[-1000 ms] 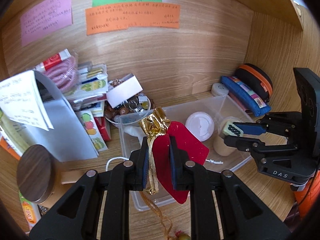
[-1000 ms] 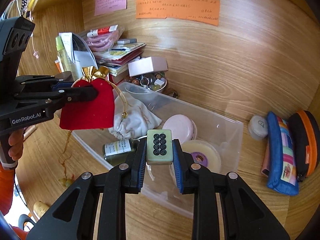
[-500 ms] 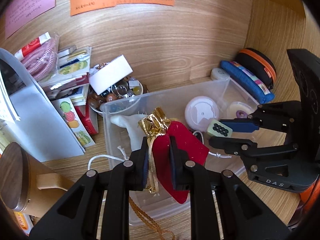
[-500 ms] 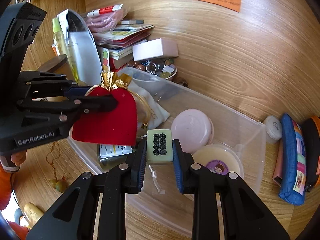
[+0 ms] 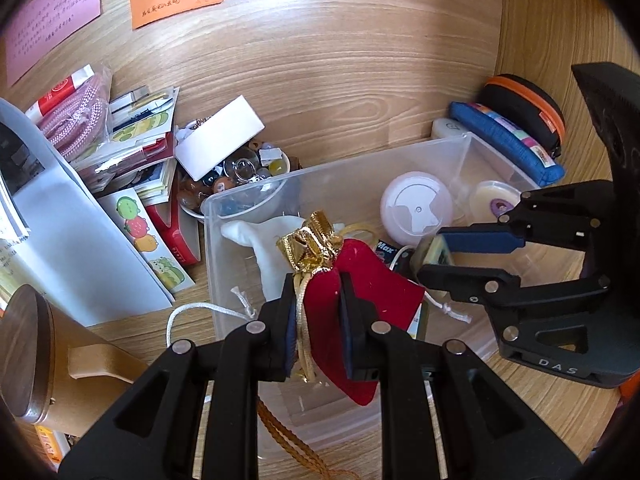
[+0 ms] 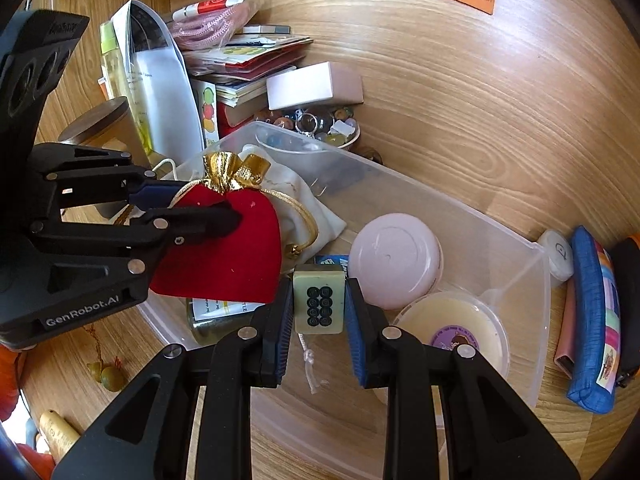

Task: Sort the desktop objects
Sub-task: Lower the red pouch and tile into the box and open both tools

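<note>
Right wrist view shows the right tool [image 6: 319,307] clamped on a mahjong tile [image 6: 319,305], held over the clear plastic bin [image 6: 536,320] on the worktop [image 6: 500,128]. The left tool [image 5: 318,312] grips a red velvet pouch [image 5: 352,304] above the bin's near end, over a white cloth bag [image 5: 276,252]. Both items appear ready to drop; next, each tool likely needs to lower slightly and open.

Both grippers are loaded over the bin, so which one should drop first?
Right, probably: the right gripper holds the mahjong tile low inside the clear bin; the left gripper's red pouch hangs higher.
</note>
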`<state>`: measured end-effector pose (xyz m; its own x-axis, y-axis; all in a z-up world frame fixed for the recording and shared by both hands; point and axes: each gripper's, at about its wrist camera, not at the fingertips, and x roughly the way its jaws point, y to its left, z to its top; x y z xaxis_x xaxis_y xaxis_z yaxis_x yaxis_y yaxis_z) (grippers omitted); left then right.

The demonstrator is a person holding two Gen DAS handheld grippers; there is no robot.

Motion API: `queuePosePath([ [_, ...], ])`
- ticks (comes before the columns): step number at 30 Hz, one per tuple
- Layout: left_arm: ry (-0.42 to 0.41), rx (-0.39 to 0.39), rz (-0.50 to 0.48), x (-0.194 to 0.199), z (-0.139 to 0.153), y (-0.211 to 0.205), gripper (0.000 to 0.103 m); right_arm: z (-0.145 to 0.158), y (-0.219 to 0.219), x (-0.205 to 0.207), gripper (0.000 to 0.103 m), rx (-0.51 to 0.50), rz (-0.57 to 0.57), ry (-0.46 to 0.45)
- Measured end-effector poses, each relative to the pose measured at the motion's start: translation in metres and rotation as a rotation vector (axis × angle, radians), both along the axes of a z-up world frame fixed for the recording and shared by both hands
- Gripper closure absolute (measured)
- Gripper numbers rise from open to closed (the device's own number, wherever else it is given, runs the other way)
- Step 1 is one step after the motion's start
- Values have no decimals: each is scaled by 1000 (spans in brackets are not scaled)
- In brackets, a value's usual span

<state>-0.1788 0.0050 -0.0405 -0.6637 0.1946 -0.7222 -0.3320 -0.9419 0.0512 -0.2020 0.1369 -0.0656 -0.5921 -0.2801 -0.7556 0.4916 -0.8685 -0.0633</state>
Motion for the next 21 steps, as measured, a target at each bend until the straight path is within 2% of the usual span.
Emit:
queuePosePath([
  [5, 5, -9, 1, 1, -2, -1, 84, 2, 1, 0, 81, -6, 2, 8],
  [8, 5, -14, 2, 1, -3, 0, 75, 3, 1, 0, 81, -10, 5, 17],
  [13, 20, -36, 5, 3, -4, 2, 69, 1, 3, 3, 79, -4, 3, 40],
  [15, 25, -39, 9, 3, -3, 3, 52, 1, 5, 4, 75, -13, 3, 42],
  [16, 33, -44, 11, 3, -3, 3, 49, 1, 5, 4, 74, -22, 6, 39],
  [21, 52, -57, -1, 6, -1, 8, 45, 10, 9, 11, 54, -36, -7, 84],
])
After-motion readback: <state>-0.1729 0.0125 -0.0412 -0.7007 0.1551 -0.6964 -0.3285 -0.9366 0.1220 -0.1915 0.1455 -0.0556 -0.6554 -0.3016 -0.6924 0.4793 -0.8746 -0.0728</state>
